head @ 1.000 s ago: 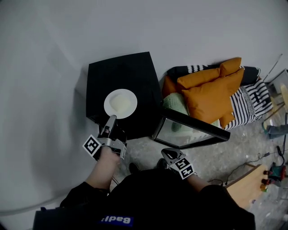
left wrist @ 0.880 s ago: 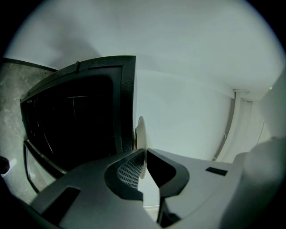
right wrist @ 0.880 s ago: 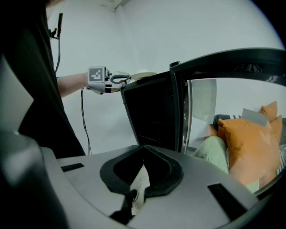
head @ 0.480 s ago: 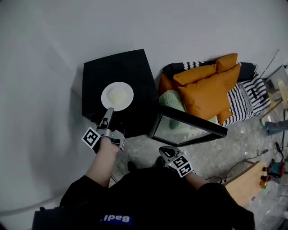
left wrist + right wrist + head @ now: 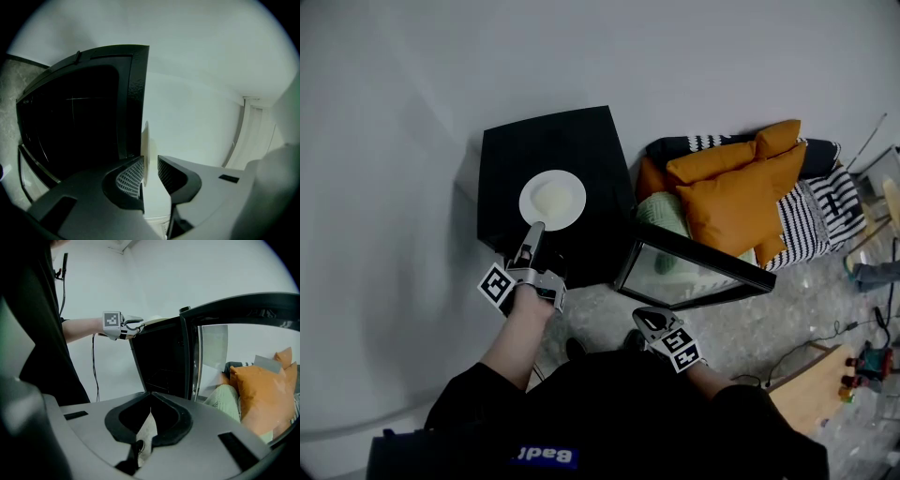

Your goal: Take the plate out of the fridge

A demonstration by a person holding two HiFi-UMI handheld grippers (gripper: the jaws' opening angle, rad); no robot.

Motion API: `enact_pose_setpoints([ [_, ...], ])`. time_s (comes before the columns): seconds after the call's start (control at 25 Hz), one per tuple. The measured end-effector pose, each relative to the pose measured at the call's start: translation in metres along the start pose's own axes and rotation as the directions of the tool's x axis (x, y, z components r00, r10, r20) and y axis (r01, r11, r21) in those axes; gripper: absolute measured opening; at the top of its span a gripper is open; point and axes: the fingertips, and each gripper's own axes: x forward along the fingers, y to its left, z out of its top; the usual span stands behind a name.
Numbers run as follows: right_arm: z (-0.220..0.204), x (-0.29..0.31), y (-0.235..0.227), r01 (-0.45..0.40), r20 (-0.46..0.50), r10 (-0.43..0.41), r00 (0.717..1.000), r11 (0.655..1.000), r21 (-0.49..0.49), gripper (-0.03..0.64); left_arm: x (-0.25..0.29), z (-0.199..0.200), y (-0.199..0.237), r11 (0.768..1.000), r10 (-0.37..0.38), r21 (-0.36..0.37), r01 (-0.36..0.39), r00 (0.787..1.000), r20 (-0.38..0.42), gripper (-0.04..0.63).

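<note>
The plate (image 5: pixel 552 200) rests atop the fridge (image 5: pixel 581 141), its rim between the left gripper's (image 5: pixel 532 232) jaws, which have just been opening: the release step. Next, that gripper must back cleanly off the rim. The right gripper (image 5: pixel 649 322), pinched together and empty, hangs in front of the fridge.

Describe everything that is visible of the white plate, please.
The plate is round and white with a slightly creamy centre, and it looks like ceramic. It lies flat on top of the black fridge, toward the front edge. Its near rim sits between the jaws of the left tool, which have just been opening; a gap shows on one side of the rim.
</note>
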Motion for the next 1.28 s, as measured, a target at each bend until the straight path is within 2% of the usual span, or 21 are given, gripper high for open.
enact_pose_setpoints([
  [0.12,0.001,0.001,0.001,-0.006,-0.002,0.006,1.000,1.000,-0.002,0.009,0.000,-0.002,-0.003,1.000,-0.020,0.008,0.020,1.000,-0.016,0.106],
  [0.44,0.008,0.002,0.008,-0.038,0.010,0.038,0.999,0.999,-0.008,0.009,-0.026,-0.003,-0.003,0.999,0.007,0.032,-0.006,0.999,-0.045,0.107],
  [0.64,0.028,0.000,0.014,-0.063,0.046,0.063,0.997,0.998,-0.012,0.009,-0.046,-0.024,-0.017,0.998,0.000,0.059,0.006,0.994,-0.109,0.107],
  [0.76,0.044,-0.003,0.018,-0.083,0.073,0.084,0.994,0.996,-0.017,0.009,-0.058,-0.042,-0.027,0.990,-0.002,0.140,0.026,0.985,-0.170,0.107],
  [0.88,0.064,-0.005,0.022,-0.102,0.110,0.104,0.989,0.995,-0.023,0.009,-0.071,-0.062,-0.030,0.966,0.023,0.256,0.040,0.971,-0.237,0.106],
  [0.96,0.079,-0.006,0.027,-0.117,0.136,0.120,0.983,0.993,-0.033,0.009,-0.081,-0.071,-0.026,0.939,0.057,0.341,0.042,0.960,-0.274,0.106],
  [1.0,0.086,-0.007,0.030,-0.126,0.148,0.130,0.980,0.991,-0.037,0.009,-0.085,-0.074,-0.026,0.916,0.071,0.398,0.055,0.953,-0.295,0.106],
  [1.12,0.104,-0.009,0.039,-0.158,0.181,0.163,0.970,0.986,-0.045,0.009,-0.097,-0.091,-0.031,0.815,0.097,0.562,0.141,0.924,-0.371,0.104],
  [1.2,0.114,-0.012,0.044,-0.179,0.197,0.184,0.963,0.983,-0.046,0.009,-0.104,-0.104,-0.036,0.750,0.112,0.632,0.196,0.903,-0.414,0.103],
  [1.28,0.123,-0.015,0.050,-0.195,0.209,0.202,0.957,0.979,-0.053,0.009,-0.108,-0.113,-0.042,0.695,0.123,0.678,0.238,0.890,-0.438,0.101],
])
